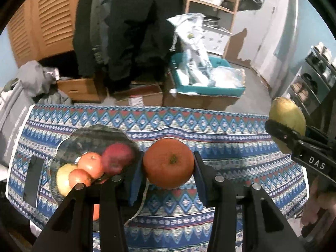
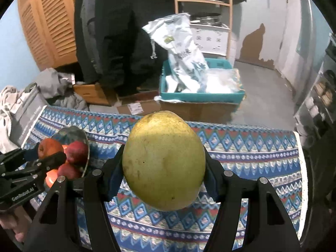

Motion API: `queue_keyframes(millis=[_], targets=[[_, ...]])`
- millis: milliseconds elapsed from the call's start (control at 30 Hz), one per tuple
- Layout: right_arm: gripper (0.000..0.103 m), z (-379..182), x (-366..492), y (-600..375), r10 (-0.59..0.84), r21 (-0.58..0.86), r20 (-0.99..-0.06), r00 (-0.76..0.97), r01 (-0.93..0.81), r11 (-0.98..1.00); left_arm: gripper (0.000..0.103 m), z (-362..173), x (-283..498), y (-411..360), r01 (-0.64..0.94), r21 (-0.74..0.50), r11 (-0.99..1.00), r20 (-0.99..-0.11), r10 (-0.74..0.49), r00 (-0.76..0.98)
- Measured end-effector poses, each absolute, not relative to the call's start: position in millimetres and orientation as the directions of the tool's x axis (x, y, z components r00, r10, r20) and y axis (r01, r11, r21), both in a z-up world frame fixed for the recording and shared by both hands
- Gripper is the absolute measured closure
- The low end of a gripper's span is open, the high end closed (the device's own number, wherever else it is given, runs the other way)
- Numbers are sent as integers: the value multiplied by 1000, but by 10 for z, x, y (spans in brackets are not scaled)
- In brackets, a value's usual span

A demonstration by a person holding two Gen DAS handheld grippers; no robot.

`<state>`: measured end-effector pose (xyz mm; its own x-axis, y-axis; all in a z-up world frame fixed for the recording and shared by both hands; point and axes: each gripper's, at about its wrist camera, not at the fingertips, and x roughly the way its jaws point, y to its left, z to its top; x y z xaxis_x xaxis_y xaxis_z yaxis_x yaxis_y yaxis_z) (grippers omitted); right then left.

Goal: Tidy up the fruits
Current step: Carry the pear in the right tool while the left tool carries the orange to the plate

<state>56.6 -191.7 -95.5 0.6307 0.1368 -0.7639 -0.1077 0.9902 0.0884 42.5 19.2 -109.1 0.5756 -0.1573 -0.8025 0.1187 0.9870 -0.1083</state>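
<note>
Gripping orange (image 1: 168, 163) in left gripper (image 1: 168, 173), yellow fruit (image 2: 163, 160) in right gripper (image 2: 163, 176), both above desk (image 1: 231, 147). Carrying toward plate (image 1: 94, 134) of fruit; lowering gently, avoiding piled apple (image 1: 117, 157), releasing only once resting.

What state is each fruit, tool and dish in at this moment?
Left tool: shut on the orange.
Orange: gripped, held above the tablecloth.
Right tool: shut on the yellow-green fruit.
Yellow-green fruit: gripped, off the table.
Plate: on the tablecloth, holding several fruits.
Red apple: resting on the plate.
Tablecloth: spread flat over the table.
</note>
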Motion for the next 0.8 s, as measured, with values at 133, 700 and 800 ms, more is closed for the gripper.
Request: queue_keyframes(millis=[133, 700, 800], targets=[[38, -987, 645, -1743, 154, 89, -769, 621, -135, 987, 58, -1137, 444, 403, 76, -98, 992, -805, -124, 580], [38, -1191, 923, -961, 238, 110, -792, 562, -251, 962, 57, -1677, 583, 1070, -61, -84, 995, -870, -43, 491], [38, -1229, 964, -880, 247, 115, -797, 551, -263, 958, 57, -1761, 618, 1104, -68, -80, 994, -881, -39, 471]])
